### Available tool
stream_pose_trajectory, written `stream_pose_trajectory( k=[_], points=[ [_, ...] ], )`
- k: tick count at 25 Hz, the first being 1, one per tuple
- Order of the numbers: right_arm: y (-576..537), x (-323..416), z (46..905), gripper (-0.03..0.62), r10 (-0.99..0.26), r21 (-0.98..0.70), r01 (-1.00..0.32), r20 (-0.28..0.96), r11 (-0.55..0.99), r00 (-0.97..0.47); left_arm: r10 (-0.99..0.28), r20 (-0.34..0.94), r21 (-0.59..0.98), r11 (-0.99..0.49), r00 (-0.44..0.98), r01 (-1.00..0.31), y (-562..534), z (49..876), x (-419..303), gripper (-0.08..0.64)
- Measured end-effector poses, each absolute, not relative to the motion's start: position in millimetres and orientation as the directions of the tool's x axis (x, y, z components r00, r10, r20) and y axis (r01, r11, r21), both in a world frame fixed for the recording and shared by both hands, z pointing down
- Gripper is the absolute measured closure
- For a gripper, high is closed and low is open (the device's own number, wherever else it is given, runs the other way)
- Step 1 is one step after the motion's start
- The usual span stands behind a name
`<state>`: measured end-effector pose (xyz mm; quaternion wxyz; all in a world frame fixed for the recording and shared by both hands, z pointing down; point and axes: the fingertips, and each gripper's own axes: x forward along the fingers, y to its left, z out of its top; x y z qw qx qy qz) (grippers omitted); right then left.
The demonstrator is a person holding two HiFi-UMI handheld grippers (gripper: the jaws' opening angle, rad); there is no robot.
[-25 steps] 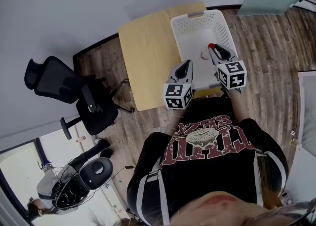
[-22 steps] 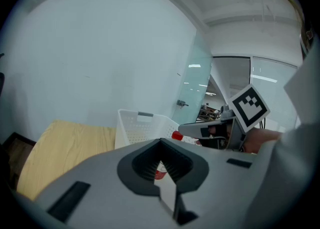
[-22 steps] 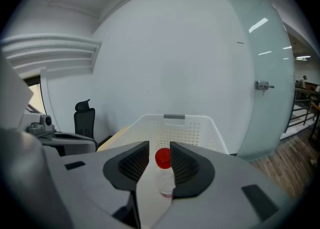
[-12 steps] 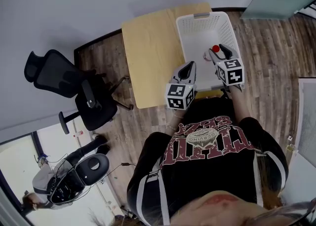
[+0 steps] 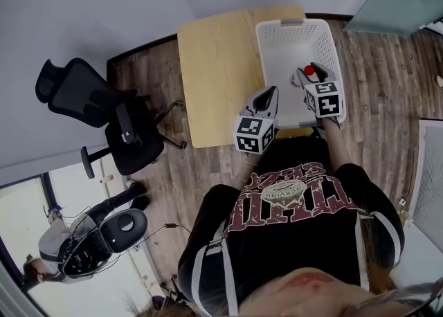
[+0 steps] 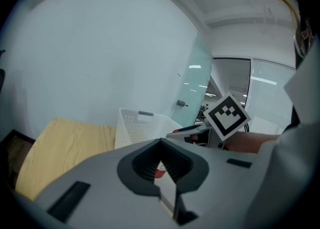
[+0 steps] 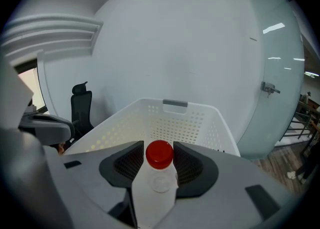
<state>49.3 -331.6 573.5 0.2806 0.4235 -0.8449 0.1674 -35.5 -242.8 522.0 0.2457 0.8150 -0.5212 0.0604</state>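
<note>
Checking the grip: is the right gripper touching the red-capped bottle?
Touching. The right gripper view shows the right gripper with both pads pressed against the top of the red-capped bottle, with no gap on either side.

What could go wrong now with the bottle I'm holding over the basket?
1. The right gripper grips the bottle high up, by its red cap, so the body may swing or slip free.
2. It hangs near the right wall of the basket and could clip the rim when lowered.
</note>
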Motion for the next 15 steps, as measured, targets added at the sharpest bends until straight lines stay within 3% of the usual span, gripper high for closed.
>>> stream_pose_trajectory(
  k=[15],
  points=[
    [-334.8, 50.6, 578.9, 0.422, -0.627, -0.025, -0.806, 0.614, 0.592, -0.479, -0.821, 0.365, 0.331, -0.327, 0.44, -0.885, -241.8, 523.6, -37.6, 0.512]
  ],
)
